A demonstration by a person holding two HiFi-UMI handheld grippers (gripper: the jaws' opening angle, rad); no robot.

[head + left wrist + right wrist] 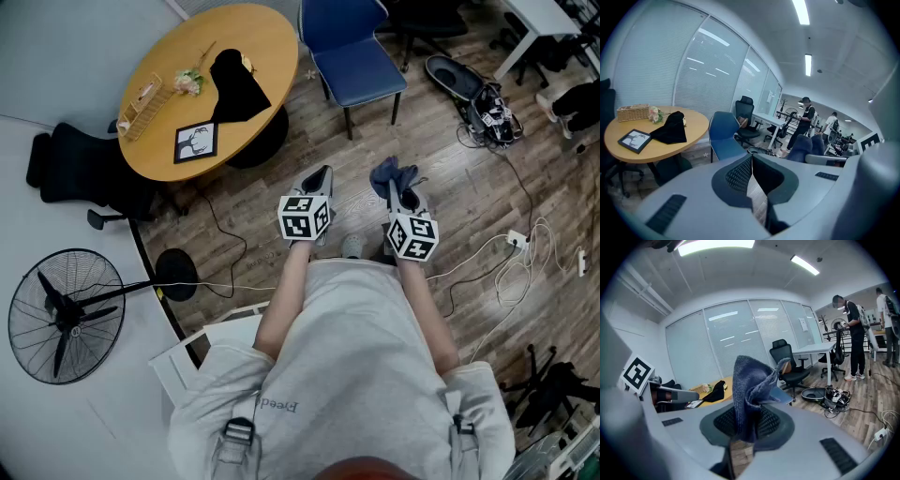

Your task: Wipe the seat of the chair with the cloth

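The blue chair (356,61) stands on the wood floor ahead of me, its seat bare; it also shows in the left gripper view (723,138). A blue-grey knitted cloth (750,390) is pinched between the jaws of my right gripper (746,422) and sticks up out of them, hiding most of the chair in that view. In the head view the cloth (387,174) bunches at the right gripper's (401,192) tip, well short of the chair. My left gripper (752,161) is shut with nothing in it and is held level beside the right one (319,180).
A round wooden table (253,37) left of the chair carries a black cloth (234,89), a picture frame (196,142) and a basket (141,105). A floor fan (66,314) and a black office chair (80,169) stand at left. Cables (511,253) trail at right. People stand far off (805,117).
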